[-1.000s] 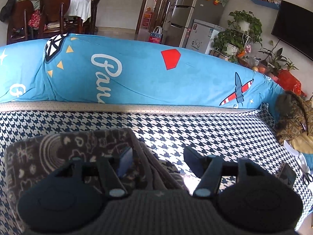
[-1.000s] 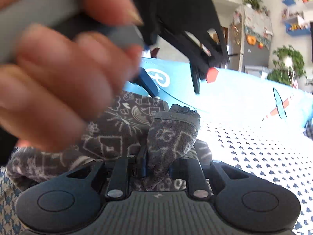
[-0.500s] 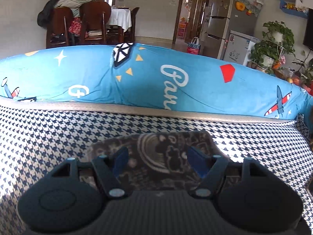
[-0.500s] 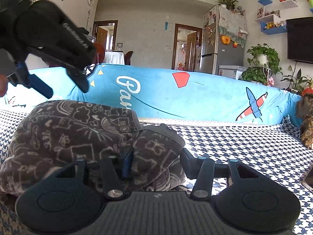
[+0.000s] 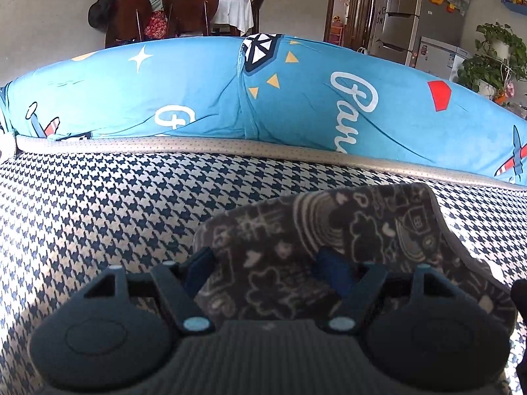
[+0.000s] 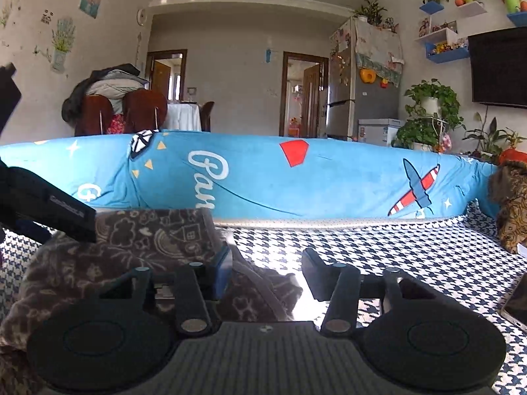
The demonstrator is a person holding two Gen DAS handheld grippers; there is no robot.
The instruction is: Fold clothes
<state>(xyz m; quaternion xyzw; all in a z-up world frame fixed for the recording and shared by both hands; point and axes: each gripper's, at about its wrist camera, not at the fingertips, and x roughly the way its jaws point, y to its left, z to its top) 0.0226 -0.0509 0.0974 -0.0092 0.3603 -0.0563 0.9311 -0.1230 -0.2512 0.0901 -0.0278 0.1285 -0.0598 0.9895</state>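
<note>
Lying folded on the houndstooth sofa cover, the dark grey-brown garment you are working on is a soft, fleecy piece printed all over with pale line doodles: hearts, clouds, arcs and a little house. Its far edge is a thick, rounded fold, and the right side slopes down in a curved hem.

Your left gripper has its jaws spread wide, one blue pad on either side of the garment's near part; whether the pads touch the cloth, you cannot tell from this view. Your right gripper is also wide open with nothing between its fingers. Its left finger lies against the garment's right edge, while the right finger stands over the bare cover in a bright patch of sun.

From the right wrist view, the black body of your left gripper sits above the garment's left side.

Behind runs a long, plump blue cushion, smooth and velvety, printed with white script, a red shape and a striped aeroplane.
</note>
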